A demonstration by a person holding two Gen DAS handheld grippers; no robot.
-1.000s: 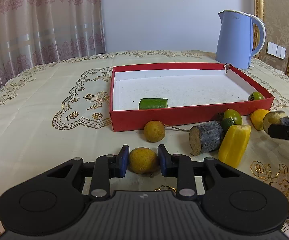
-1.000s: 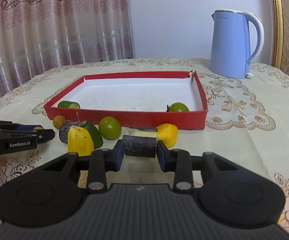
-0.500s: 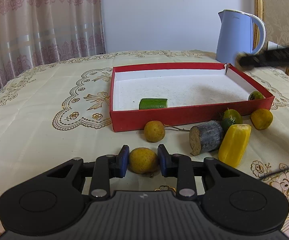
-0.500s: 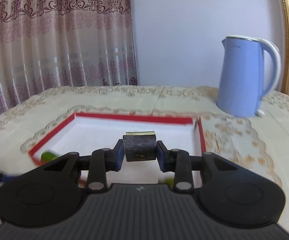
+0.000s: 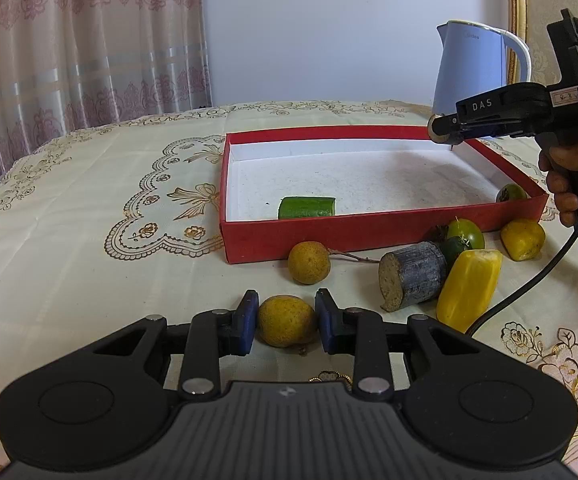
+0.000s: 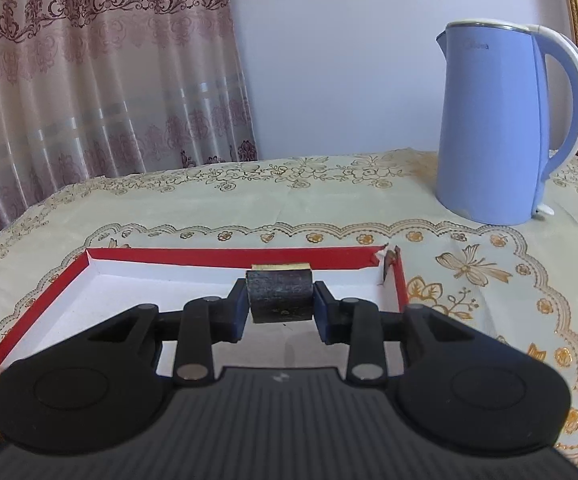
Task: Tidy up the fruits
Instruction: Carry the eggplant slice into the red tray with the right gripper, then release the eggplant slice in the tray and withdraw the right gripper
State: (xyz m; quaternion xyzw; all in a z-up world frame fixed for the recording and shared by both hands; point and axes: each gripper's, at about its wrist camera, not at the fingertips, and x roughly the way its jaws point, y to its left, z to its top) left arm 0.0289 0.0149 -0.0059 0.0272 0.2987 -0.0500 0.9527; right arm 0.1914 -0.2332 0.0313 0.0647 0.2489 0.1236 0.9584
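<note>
My left gripper (image 5: 287, 320) is shut on a round yellow-brown fruit (image 5: 286, 321) low over the tablecloth, in front of the red tray (image 5: 329, 234). My right gripper (image 6: 280, 300) is shut on a dark sugarcane piece (image 6: 280, 298) and holds it above the tray's far right corner (image 6: 389, 268); it also shows in the left wrist view (image 5: 445, 132). A green cucumber piece (image 5: 307, 207) and a green fruit (image 5: 510, 193) lie in the tray. In front of it lie a brown fruit (image 5: 309, 262), another sugarcane piece (image 5: 411, 276), a yellow pepper piece (image 5: 469, 288), a green fruit (image 5: 465, 234) and a yellow fruit (image 5: 523, 239).
A blue kettle (image 6: 497, 128) stands on the table behind the tray's right corner. A curtain (image 6: 89, 80) hangs behind the table at left. The right gripper's black cable (image 5: 537, 276) hangs beside the yellow pepper piece. A cream embroidered cloth (image 5: 89, 220) covers the table.
My right gripper has lifted the sugarcane piece from the table in front of the tray and carried it over the tray's far right corner. My left gripper has stayed still on its fruit.
</note>
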